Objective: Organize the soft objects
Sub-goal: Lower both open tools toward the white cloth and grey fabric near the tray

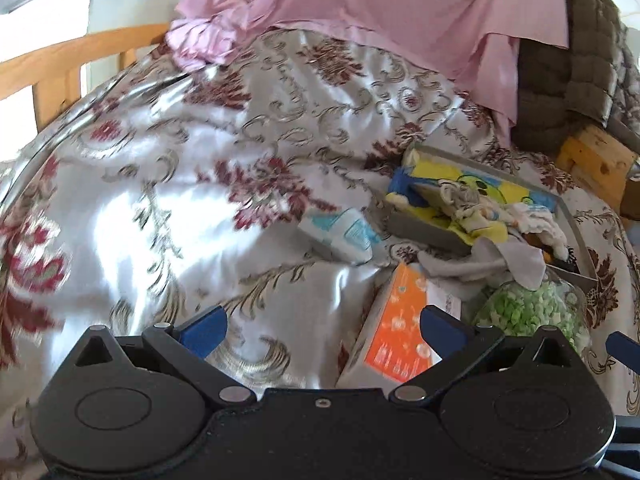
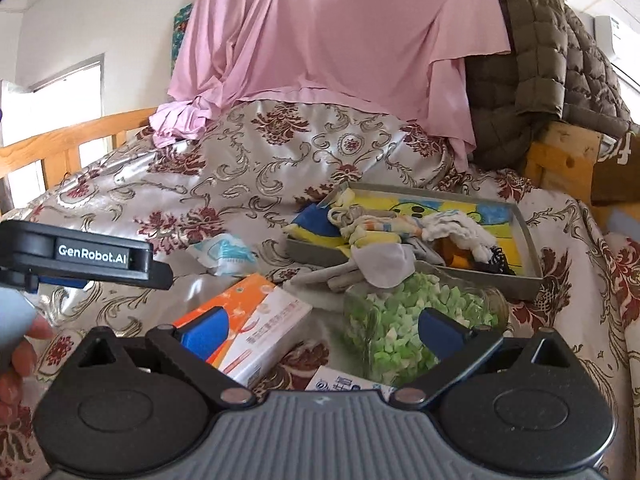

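Both the left gripper (image 1: 322, 330) and the right gripper (image 2: 322, 330) hovered spread and empty; socks (image 2: 384, 236) spilled over the tray (image 2: 532, 248) rim ahead. Best pinch the grey sock (image 2: 344, 274) mid-length.

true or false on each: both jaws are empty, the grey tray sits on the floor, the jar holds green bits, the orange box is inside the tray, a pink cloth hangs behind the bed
1. Both sets of jaws are empty. True: the left gripper and the right gripper stand open with nothing between them.
2. The grey tray sits on the floor. False: it rests on the floral bedspread.
3. The jar holds green bits. True.
4. The orange box is inside the tray. False: it lies on the bedspread outside it, nearer the grippers.
5. A pink cloth hangs behind the bed. True.
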Tool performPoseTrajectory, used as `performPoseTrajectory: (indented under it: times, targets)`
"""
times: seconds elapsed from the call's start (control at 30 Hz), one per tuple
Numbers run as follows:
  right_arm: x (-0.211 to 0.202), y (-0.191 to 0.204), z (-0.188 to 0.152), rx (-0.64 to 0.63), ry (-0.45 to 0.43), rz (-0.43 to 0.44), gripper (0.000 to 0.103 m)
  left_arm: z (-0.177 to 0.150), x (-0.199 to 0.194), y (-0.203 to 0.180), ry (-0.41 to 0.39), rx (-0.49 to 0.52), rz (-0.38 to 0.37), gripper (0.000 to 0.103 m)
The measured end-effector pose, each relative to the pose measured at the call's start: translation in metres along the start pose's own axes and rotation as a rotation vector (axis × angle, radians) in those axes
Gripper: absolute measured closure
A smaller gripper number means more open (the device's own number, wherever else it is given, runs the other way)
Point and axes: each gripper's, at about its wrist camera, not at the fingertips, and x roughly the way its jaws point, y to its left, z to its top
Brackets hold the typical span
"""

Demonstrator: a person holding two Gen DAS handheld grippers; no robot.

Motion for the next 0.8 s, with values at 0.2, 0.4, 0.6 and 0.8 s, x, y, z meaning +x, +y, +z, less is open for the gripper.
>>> performPoseTrajectory:
  times: [0.2, 0.4, 0.6, 0.8]
  targets:
    - [0.009, -0.012, 0.003, 0.022, -0.025, -0.042, 0.000, 0.019, 0.014, -0.004, 0.000, 0.063, -0.066, 0.001]
    - [0.032, -0.021, 0.003, 0.035, -0.027, -0.067, 0.000, 0.034, 0.039, -0.002, -0.005, 0.120, -0.108, 0.001]
    - [0.055, -0.024, 0.008, 0.034, -0.030, -0.078, 0.000, 0.043, 0.066, 0.010, -0.003, 0.062, -0.156, 0.001]
    - [0.084, -0.019, 0.021, -0.019, -0.029, -0.084, 0.000, 0.051, 0.090, 0.017, 0.000, -0.003, -0.209, 0.001]
